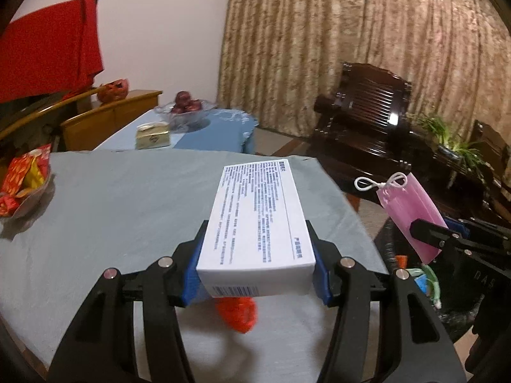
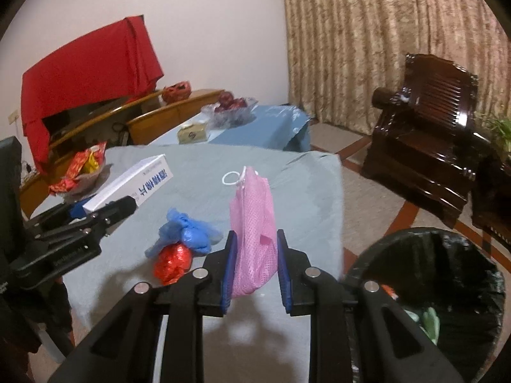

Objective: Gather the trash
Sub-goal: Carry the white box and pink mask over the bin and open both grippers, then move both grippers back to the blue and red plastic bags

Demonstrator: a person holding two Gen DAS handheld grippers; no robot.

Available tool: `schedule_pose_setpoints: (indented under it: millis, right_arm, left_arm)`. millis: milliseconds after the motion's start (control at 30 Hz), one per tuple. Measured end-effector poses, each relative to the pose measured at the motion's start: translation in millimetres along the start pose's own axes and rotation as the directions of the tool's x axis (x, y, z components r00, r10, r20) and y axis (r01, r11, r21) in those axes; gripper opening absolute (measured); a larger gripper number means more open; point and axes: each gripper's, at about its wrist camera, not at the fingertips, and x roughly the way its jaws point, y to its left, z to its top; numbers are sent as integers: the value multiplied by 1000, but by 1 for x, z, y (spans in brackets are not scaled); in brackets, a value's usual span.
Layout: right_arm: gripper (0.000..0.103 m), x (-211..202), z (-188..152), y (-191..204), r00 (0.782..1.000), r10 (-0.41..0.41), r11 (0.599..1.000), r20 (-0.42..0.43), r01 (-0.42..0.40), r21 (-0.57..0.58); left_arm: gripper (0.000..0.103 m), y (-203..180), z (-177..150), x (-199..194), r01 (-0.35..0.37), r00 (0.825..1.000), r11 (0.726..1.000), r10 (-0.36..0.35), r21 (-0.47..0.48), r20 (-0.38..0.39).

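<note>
- The white carton (image 1: 255,223) is clamped across its short sides by the left gripper (image 1: 255,265), blue pads pressing both flanks, and it is held flat and clear above the grey table (image 1: 111,207); that level, sideways hold looks chosen so the box cannot slide out on the way to the bin.
- The pink face mask (image 2: 252,239) hangs pinched between the closed fingers of the right gripper (image 2: 255,268), its white ear loop (image 2: 231,178) sticking up at the far end; it too is off the table, nearer the table's right edge than the carton is.
- Still lying on the table, near its front edge and below the two grippers, are a crumpled blue glove (image 2: 188,233) and a red foil wrapper (image 2: 174,263), touching each other; I take these for trash not yet collected.
- Off the table's right front corner stands the black-lined bin (image 2: 447,287), mouth open, with a few scraps already inside, handy for both loads.
- At the table's far left edge sits a dish of red-and-gold packets (image 1: 25,182), which seem like sweets to keep.
</note>
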Motion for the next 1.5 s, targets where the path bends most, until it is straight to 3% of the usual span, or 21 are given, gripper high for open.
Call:
schedule_pose_setpoints:
  millis: [367, 600, 900, 1167, 1233, 1300, 1500]
  right_arm:
    - [24, -49, -7, -67, 990, -128, 989, 55, 123, 86]
    - [24, -73, -20, -120, 973, -225, 965, 49, 216, 150]
    - [24, -88, -47, -175, 948, -317, 930, 0, 311, 194]
    - [24, -80, -66, -207, 935, -351, 909, -58, 355, 220]
    - [32, -75, -73, -213, 931, -356, 905, -84, 366, 217]
    - [41, -72, -80, -219, 923, -369, 896, -107, 384, 221]
    - [82, -78, -92, -223, 915, -387, 882, -113, 403, 246]
  left_arm:
    - [54, -82, 6, 9, 129, 992, 989, -130, 72, 3]
    - [54, -145, 5, 22, 227, 974, 963, -228, 143, -10]
    - [54, -221, -12, 51, 325, 946, 922, -318, 212, -68]
    - [55, -262, -30, 77, 389, 921, 888, -370, 247, -119]
    - [59, -270, -33, 85, 414, 910, 877, -388, 245, -148]
    - [72, -273, -35, 87, 425, 904, 871, -398, 245, -155]
    - [85, -262, -37, 84, 417, 908, 878, -393, 235, -146]
